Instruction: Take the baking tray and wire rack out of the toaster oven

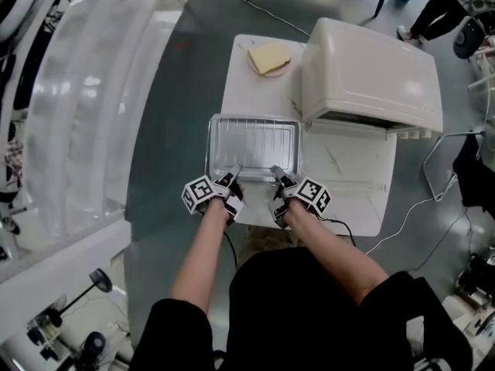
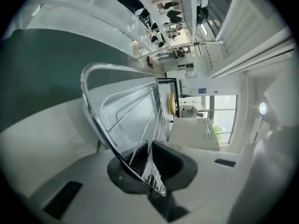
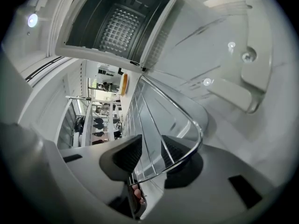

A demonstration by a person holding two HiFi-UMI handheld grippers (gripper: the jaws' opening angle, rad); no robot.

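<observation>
**Head view.** White table [image 1: 241, 79] w/ toaster oven [image 1: 371, 72] at far right, its door [image 1: 352, 168] dropped open toward the near side. Baking tray [image 1: 210, 141] sits level at the table's near left, just left of the open door & wholly outside the oven. Wire rack [image 1: 255, 139] lies in it. Whether the tray's underside touches the tabletop can't be told. Plate [image 1: 272, 71] w/ a pale yellow slice [image 1: 268, 56] stands at the far side, left of the oven, apart from the tray.

**Grippers.** Left gripper [image 1: 234, 175] meets the tray's near rim toward its left end, right gripper [image 1: 277, 175] toward its right end, one hand behind each.

**Left gripper view.** Jaws almost together, pads pressed on the near rim & rack wires: a grip.

**Right gripper view.** Jaws stand apart. Rim & rack wires pass between them w/ a visible gap at one pad, so no clamp. Oven cavity [image 3: 119, 27] shows beyond
</observation>
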